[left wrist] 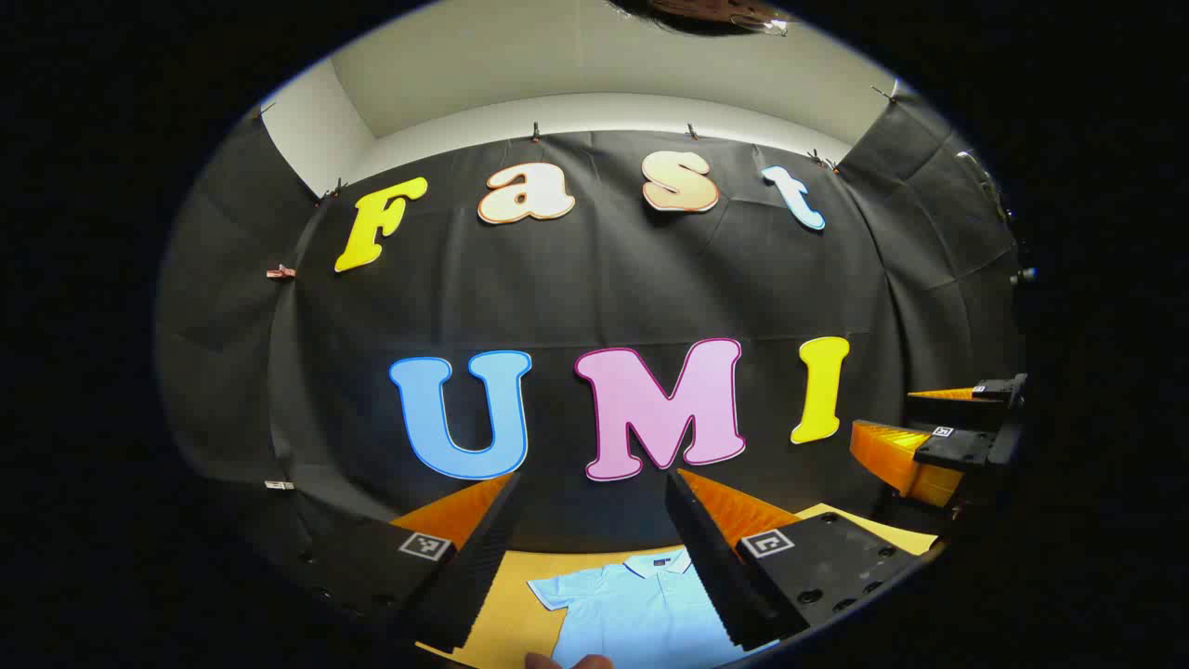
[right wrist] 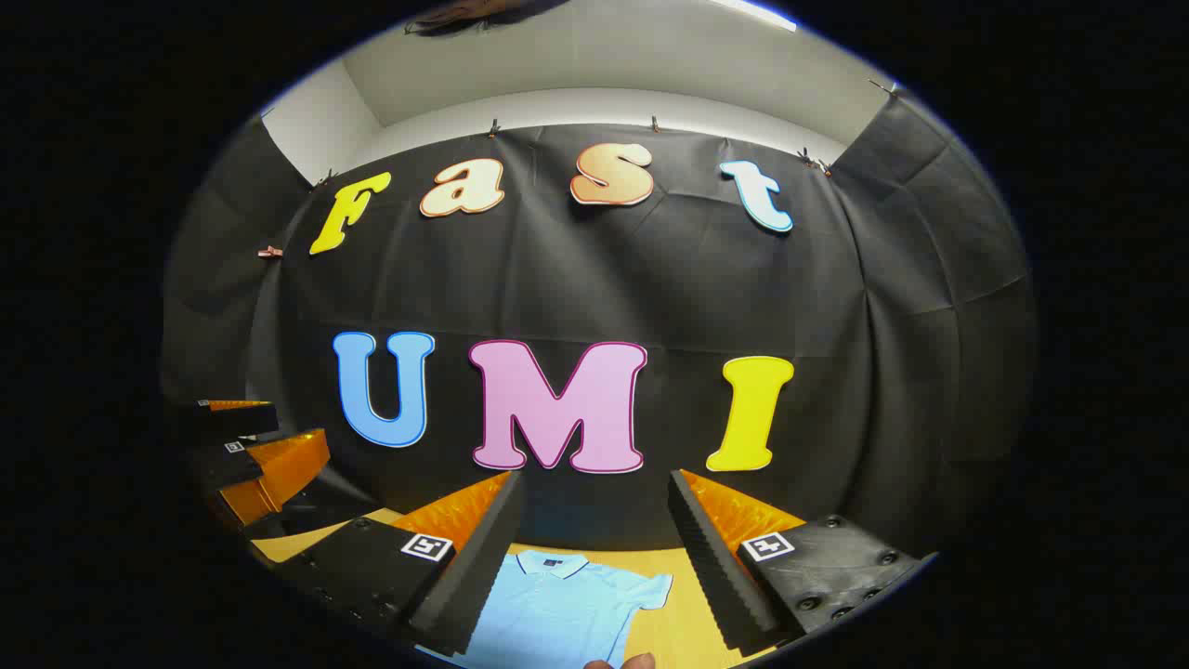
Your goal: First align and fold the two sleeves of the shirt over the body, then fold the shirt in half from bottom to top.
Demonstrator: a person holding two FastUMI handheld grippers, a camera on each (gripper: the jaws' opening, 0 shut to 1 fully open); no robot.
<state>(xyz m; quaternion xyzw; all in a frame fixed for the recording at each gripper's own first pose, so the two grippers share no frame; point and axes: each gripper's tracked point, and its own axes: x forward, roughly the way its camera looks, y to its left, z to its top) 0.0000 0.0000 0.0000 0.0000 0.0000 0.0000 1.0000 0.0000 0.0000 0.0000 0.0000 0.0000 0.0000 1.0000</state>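
Observation:
A light blue polo shirt (left wrist: 632,609) lies flat on a tan table (left wrist: 506,604), collar toward the wall, one short sleeve spread to the left. In the right gripper view the same shirt (right wrist: 562,609) shows its other sleeve spread to the right. My left gripper (left wrist: 594,483) hangs open above the table with nothing between its fingers. My right gripper (right wrist: 594,478) is open too, also above the shirt and apart from it. The right gripper (left wrist: 938,427) appears at the right edge of the left gripper view, and the left gripper (right wrist: 251,441) at the left edge of the right gripper view.
The black cloth wall (left wrist: 604,288) stands close behind the table's far edge. A fingertip (left wrist: 567,662) shows at the bottom rim of the left gripper view, and another fingertip (right wrist: 622,662) at the bottom of the right gripper view.

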